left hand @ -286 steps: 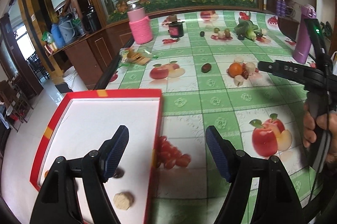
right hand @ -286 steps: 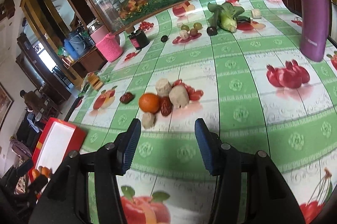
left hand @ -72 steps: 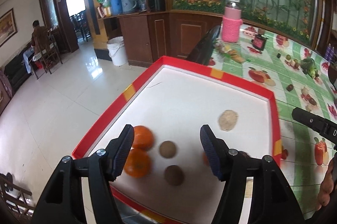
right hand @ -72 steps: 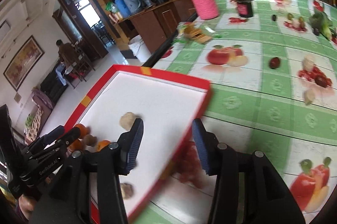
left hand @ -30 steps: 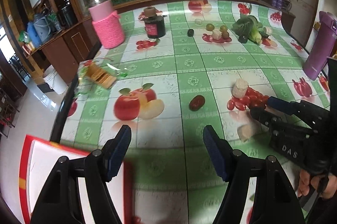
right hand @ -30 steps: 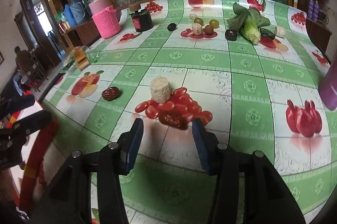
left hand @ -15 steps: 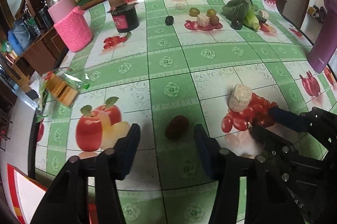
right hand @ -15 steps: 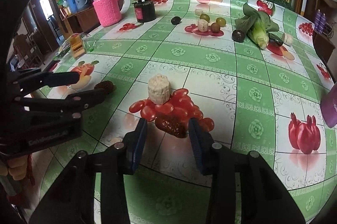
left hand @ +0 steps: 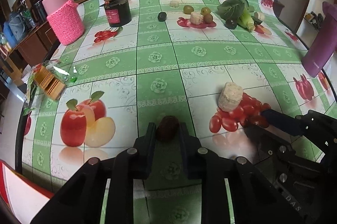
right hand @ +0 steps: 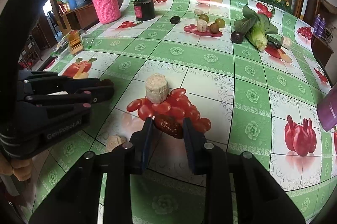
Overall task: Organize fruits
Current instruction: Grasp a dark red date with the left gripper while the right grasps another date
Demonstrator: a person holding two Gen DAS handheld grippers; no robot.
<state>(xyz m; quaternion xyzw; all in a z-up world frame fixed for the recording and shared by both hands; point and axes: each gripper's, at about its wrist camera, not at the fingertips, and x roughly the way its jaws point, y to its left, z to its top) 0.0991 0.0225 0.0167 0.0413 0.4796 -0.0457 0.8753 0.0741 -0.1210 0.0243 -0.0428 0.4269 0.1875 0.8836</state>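
My left gripper [left hand: 167, 129] is shut on a dark red date [left hand: 167, 130] on the green fruit-print tablecloth. My right gripper [right hand: 167, 125] has its jaws closed against a second wrinkled red date [right hand: 168, 125], which lies on a printed bunch of cherry tomatoes. A pale cylindrical fruit chunk [right hand: 157, 88] stands just beyond it, also in the left wrist view [left hand: 229, 96]. Another pale chunk [right hand: 114, 142] lies left of my right gripper. The red-rimmed white tray [left hand: 19, 188] shows at the bottom left corner of the left wrist view.
At the far side lie green and brown fruits around a pale chunk [left hand: 195, 17], a dark plum [left hand: 162, 16], bok choy [left hand: 236, 9], a black jar [left hand: 118, 12] and a pink knitted jar [left hand: 65, 20]. A purple bottle [left hand: 320, 45] stands right. A snack packet [left hand: 48, 81] lies left.
Both grippers moved forward and down over the dates. The left jaws closed on the left date; the right jaws closed on the date on the printed tomatoes.
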